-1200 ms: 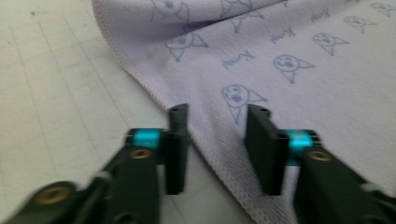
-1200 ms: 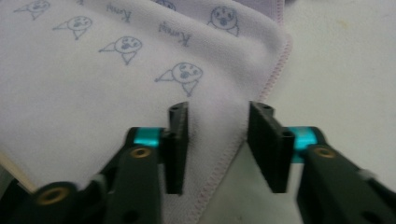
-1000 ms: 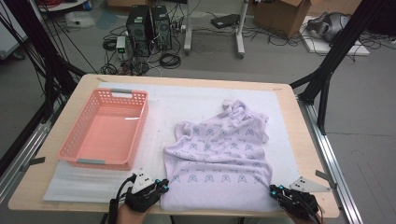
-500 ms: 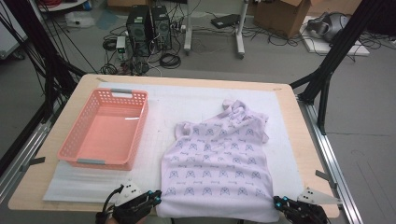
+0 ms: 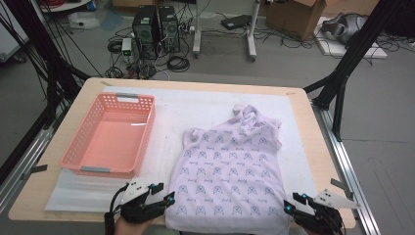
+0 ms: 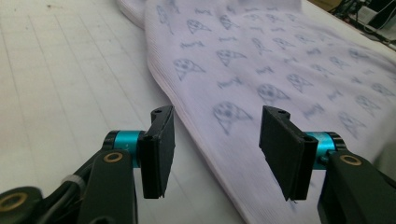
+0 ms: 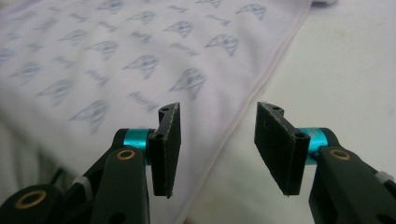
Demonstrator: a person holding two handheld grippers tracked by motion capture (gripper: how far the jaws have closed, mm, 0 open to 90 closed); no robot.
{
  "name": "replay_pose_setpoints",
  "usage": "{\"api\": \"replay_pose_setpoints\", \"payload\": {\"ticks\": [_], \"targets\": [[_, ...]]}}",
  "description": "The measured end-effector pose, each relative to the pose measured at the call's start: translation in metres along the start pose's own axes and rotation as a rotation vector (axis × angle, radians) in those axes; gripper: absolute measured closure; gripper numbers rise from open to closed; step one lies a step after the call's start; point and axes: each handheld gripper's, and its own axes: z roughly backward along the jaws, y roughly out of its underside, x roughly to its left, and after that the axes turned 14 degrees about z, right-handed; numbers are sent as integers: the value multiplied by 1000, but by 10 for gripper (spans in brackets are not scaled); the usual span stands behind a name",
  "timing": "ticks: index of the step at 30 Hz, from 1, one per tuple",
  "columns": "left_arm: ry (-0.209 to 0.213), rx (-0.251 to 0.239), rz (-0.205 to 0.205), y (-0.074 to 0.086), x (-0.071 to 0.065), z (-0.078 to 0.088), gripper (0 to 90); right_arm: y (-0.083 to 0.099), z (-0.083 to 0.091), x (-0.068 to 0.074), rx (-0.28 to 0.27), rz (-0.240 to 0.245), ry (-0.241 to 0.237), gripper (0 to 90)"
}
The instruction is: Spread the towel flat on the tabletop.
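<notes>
Lying flat: one garment (image 5: 230, 176), one basket (image 5: 110, 137), two grippers apart.

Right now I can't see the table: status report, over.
Left gripper and right gripper open, jaws just released. Shirt flat on the mat, near edge between both. Basket left, clear.

Both the left gripper (image 5: 169, 199) and right gripper (image 5: 288, 204) have just opened their jaws, gripping nothing.

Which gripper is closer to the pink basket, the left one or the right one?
Left. The left gripper sits just below the pink basket's near corner; the right gripper is across the patterned garment, at the table's other corner.
</notes>
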Motion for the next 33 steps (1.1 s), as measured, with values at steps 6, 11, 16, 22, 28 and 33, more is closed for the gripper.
{"api": "replay_pose_setpoints", "payload": {"ticks": [6,11,16,22,28,33], "targets": [[3,14,-5,-14,7,-17,445,-8,-28,-13,44,-10,27,502],[21,34,6,-27,14,-28,438,-16,-41,-20,60,-26,46,516],[35,41,24,-34,18,-38,436,-29,-57,-33,82,-10,52,533],[11,62,3,-35,21,-43,438,-35,-65,-44,117,9,11,600],[23,58,42,-39,21,-50,441,-31,-64,-40,106,-3,58,768],[36,159,53,-40,17,-63,492,-31,-55,-41,147,11,24,875]]}}
